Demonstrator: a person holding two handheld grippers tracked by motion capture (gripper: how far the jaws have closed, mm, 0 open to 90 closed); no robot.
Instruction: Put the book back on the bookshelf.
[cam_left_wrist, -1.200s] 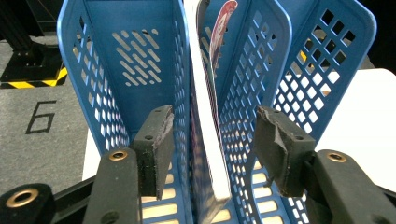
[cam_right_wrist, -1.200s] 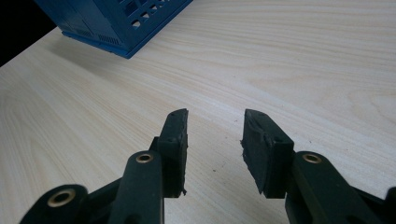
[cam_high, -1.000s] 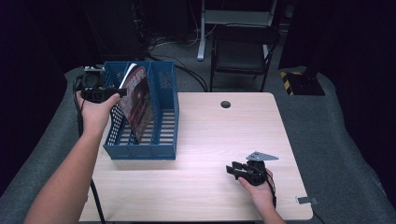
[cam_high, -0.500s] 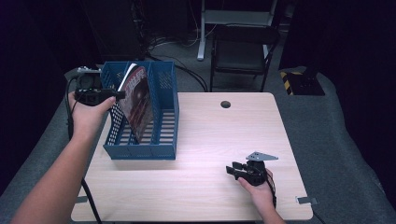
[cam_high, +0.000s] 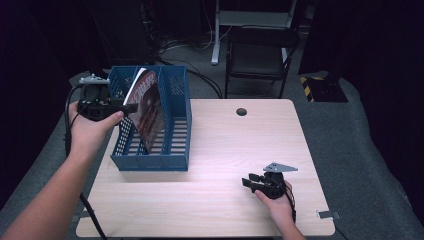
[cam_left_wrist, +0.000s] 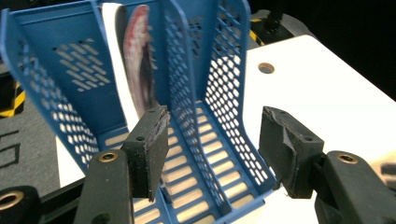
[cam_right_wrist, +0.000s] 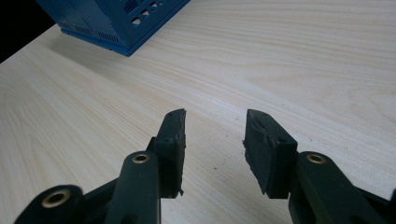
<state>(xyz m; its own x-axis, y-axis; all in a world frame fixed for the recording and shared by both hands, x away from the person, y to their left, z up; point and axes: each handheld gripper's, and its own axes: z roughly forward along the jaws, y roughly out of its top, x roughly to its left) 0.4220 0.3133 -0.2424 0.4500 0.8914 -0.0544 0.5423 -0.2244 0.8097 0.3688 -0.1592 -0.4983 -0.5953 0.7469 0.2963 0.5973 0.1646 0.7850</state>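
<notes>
The magazine (cam_high: 149, 111) stands tilted in the rack's (cam_high: 150, 162) left compartment, its red cover bearing large letters too blurred to read. The left gripper (cam_high: 131, 106) hovers at the rack's left wall beside the magazine, jaws apart and gripping nothing. The right gripper (cam_high: 248, 182) rests low over the table (cam_high: 220, 150), well apart from the rack, jaws open and empty.

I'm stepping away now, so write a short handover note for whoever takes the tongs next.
Left tongs: open, jaws just been opening, nothing pinched, at the blue file rack's left side.
Right tongs: open, empty, low over the table near its front right.
Magazine: standing tilted in the rack's left compartment.
Done: magazine is in the rack and released.
Left: probably only withdrawing the left hand; nothing else waits on the table.
</notes>
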